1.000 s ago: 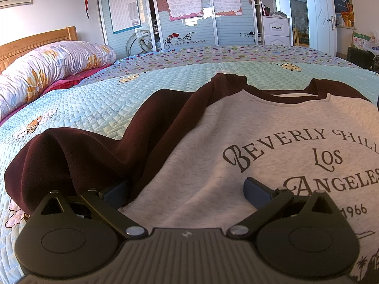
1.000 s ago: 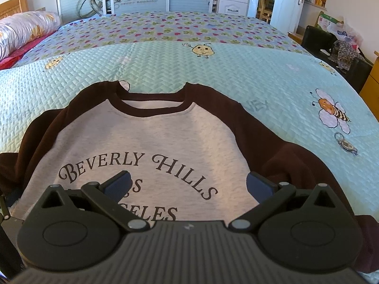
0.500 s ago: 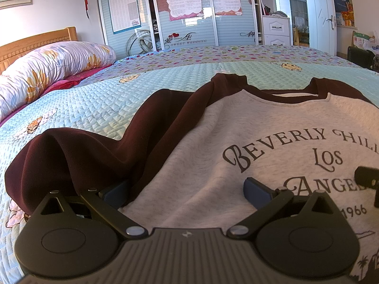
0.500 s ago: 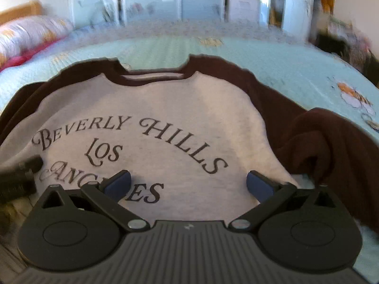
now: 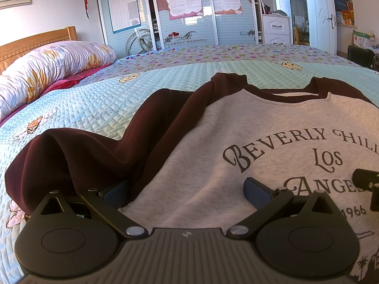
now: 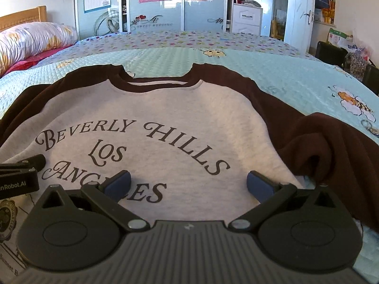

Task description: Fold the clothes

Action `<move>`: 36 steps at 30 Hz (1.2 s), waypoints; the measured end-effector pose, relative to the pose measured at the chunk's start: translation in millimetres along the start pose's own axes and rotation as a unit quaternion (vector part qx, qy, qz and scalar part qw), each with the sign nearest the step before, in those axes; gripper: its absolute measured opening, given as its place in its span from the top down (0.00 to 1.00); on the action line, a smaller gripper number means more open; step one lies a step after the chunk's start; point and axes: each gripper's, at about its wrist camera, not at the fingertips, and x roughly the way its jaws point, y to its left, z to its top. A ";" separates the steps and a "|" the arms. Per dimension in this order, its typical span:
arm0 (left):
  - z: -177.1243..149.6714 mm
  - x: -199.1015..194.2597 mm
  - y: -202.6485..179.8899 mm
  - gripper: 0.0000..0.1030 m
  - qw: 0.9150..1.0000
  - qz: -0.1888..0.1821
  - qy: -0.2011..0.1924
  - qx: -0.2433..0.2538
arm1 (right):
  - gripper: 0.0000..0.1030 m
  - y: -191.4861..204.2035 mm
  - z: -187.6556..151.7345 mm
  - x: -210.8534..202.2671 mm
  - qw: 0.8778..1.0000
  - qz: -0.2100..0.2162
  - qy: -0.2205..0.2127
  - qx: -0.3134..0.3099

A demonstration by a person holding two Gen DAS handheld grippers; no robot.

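Note:
A grey sweatshirt (image 5: 260, 123) with dark brown sleeves and "Beverly Hills Los Angeles" print lies face up on the bed; it also shows in the right wrist view (image 6: 154, 108). Its left sleeve (image 5: 78, 156) is bunched at the left, its right sleeve (image 6: 327, 142) bunched at the right. My left gripper (image 5: 187, 191) is open and empty, low over the lower left of the shirt. My right gripper (image 6: 188, 184) is open and empty over the printed chest. Each gripper shows at the edge of the other's view: the right one in the left wrist view (image 5: 369, 184), the left one in the right wrist view (image 6: 19, 172).
The bed has a light blue quilted cover (image 5: 94, 99). A floral rolled duvet (image 5: 47, 64) and wooden headboard (image 5: 35, 40) are at the left. A key ring (image 6: 369, 127) lies on the cover at the right. Wardrobe doors (image 6: 151, 2) and a white door (image 6: 298, 11) stand behind.
My right gripper has swung left and lower over the shirt's chest, coming beside my left gripper. My left gripper has stayed still. Both stay open.

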 end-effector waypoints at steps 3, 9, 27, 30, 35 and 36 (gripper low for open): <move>0.3 0.4 0.1 0.00 1.000 0.000 0.000 0.000 | 0.00 0.6 1.0 0.0 1.000 -0.001 0.002 -0.002; 0.4 0.9 -0.1 0.00 1.000 0.000 0.000 0.000 | 0.00 2.3 -1.3 -1.8 1.000 -0.005 0.000 -0.006; -0.1 0.5 -0.5 0.00 1.000 0.000 0.001 0.001 | 0.00 1.2 -2.4 -2.4 1.000 -0.002 -0.002 -0.006; 0.2 0.3 -0.5 0.00 1.000 0.000 0.001 0.001 | 0.00 1.0 -2.6 -1.9 1.000 -0.001 -0.003 -0.005; 0.8 0.3 -1.2 0.00 1.000 0.001 0.002 0.001 | 0.00 0.6 -2.9 -1.9 1.000 -0.001 -0.003 -0.005; 0.9 0.3 -1.2 0.00 1.000 0.001 0.002 0.001 | 0.00 0.6 -3.0 -2.0 1.000 -0.001 -0.003 -0.005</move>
